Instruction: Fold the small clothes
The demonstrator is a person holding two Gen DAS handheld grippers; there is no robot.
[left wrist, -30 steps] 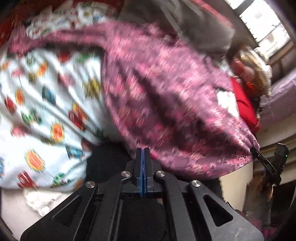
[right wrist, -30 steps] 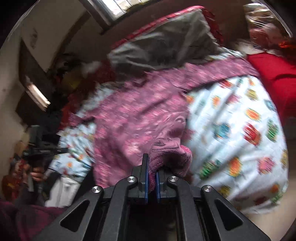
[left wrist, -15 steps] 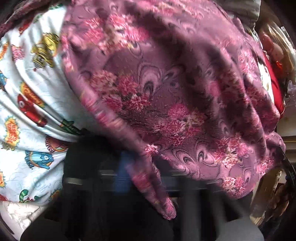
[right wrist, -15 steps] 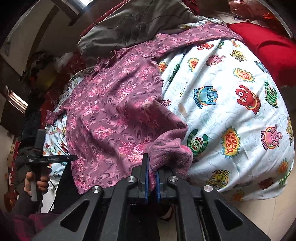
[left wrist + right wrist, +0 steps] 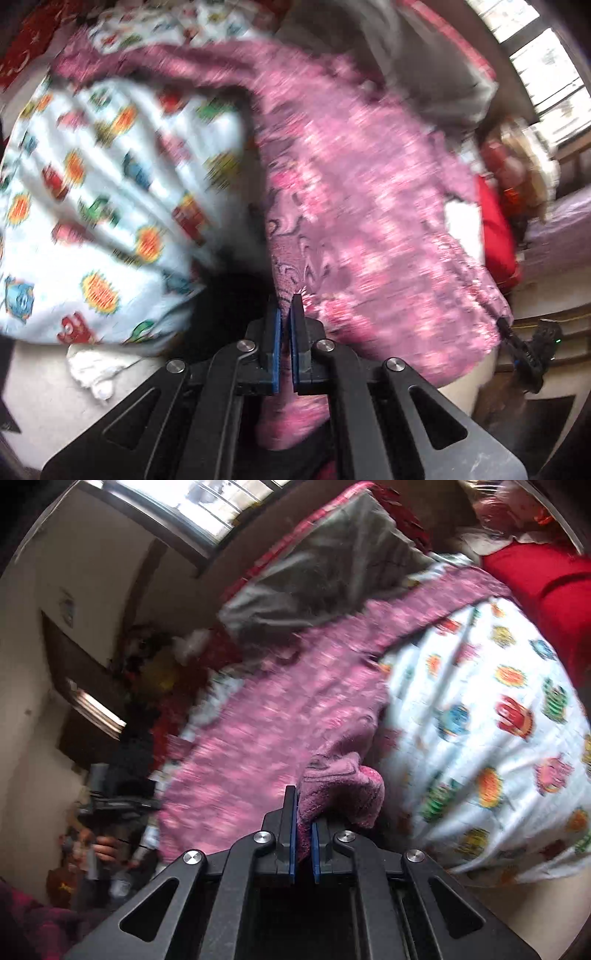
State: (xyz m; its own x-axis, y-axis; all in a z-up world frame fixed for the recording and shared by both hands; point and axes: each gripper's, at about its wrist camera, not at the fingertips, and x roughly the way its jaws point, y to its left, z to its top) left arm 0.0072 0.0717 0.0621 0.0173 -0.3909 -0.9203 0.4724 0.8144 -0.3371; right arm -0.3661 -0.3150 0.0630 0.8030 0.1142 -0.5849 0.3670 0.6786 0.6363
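Observation:
A purple-pink floral garment [image 5: 362, 206] lies spread across a bed covered by a white cartoon-print sheet [image 5: 92, 192]. My left gripper [image 5: 285, 306] is shut on one edge of it; cloth runs between the blue pads and hangs below them. In the right wrist view the same garment [image 5: 280, 716] stretches away to the upper right. My right gripper [image 5: 303, 821] is shut on a bunched, thicker edge of it, which folds over the right finger. Both views are blurred by motion.
A grey pillow [image 5: 332, 572] and a red cushion [image 5: 546, 590] lie at the head of the bed sheet [image 5: 480, 720]. A white cloth [image 5: 96, 373] lies on the floor by the bed. A hand [image 5: 105, 849] shows at far left.
Half a second ago the garment filled the left view, draped over the jaws; now the left gripper has drawn back and holds its edge. The right gripper kept its grip while its view tilted.

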